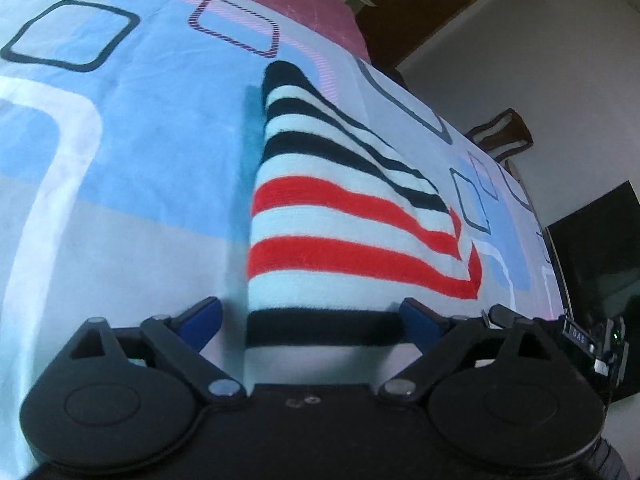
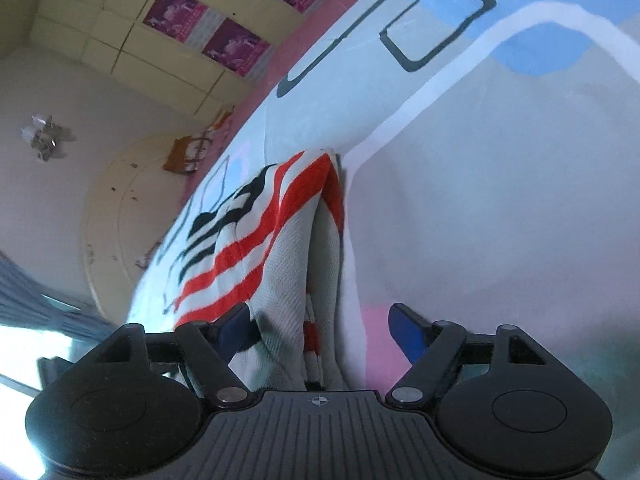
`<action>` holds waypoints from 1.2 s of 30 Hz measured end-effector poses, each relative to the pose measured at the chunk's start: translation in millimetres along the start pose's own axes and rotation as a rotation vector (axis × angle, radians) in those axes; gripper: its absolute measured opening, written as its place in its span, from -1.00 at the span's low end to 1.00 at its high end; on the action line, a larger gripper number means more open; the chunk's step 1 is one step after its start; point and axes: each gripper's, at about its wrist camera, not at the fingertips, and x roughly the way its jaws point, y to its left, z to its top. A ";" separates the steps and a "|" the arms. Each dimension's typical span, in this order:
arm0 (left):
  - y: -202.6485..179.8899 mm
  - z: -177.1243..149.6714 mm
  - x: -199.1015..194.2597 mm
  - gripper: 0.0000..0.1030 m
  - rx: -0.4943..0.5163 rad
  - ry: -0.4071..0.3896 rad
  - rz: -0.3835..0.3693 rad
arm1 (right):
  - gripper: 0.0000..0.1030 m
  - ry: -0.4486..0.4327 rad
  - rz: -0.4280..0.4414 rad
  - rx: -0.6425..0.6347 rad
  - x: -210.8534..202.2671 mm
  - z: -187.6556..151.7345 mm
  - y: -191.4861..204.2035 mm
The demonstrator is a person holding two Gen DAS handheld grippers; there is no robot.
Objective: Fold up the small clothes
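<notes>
A small knit garment (image 1: 340, 216) with white, red and dark navy stripes lies folded on the bed. In the left wrist view my left gripper (image 1: 312, 320) is open, its blue fingertips (image 1: 202, 320) standing either side of the garment's near dark hem. In the right wrist view the garment (image 2: 280, 248) lies folded over with its open edge toward me. My right gripper (image 2: 320, 332) is open, its blue fingertips (image 2: 406, 332) spread around the garment's near end.
The bed sheet (image 1: 120, 140) is pale blue with white and dark rounded-square patterns and a pink border (image 2: 280, 56). A dark wooden door (image 1: 420, 12), a chair (image 1: 504, 136) and a black screen (image 1: 592, 248) stand beyond the bed's right edge. A window with a curtain (image 2: 40, 300) is at left.
</notes>
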 end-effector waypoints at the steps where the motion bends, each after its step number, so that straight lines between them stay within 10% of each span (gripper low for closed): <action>1: -1.3 0.4 1.5 0.72 0.005 -0.003 -0.002 | 0.48 0.010 0.011 0.004 1.1 2.3 -0.7; 14: -13.2 8.0 14.9 0.53 0.008 0.011 0.021 | 0.47 0.139 -0.042 -0.209 42.6 2.8 48.8; 18: -22.4 7.4 15.8 0.40 0.062 0.013 0.054 | -0.08 0.132 -0.135 -0.356 47.7 -14.2 68.4; 36: -43.3 4.0 -0.6 -0.07 0.178 -0.036 0.101 | -0.34 0.090 -0.180 -0.423 46.7 -24.1 89.9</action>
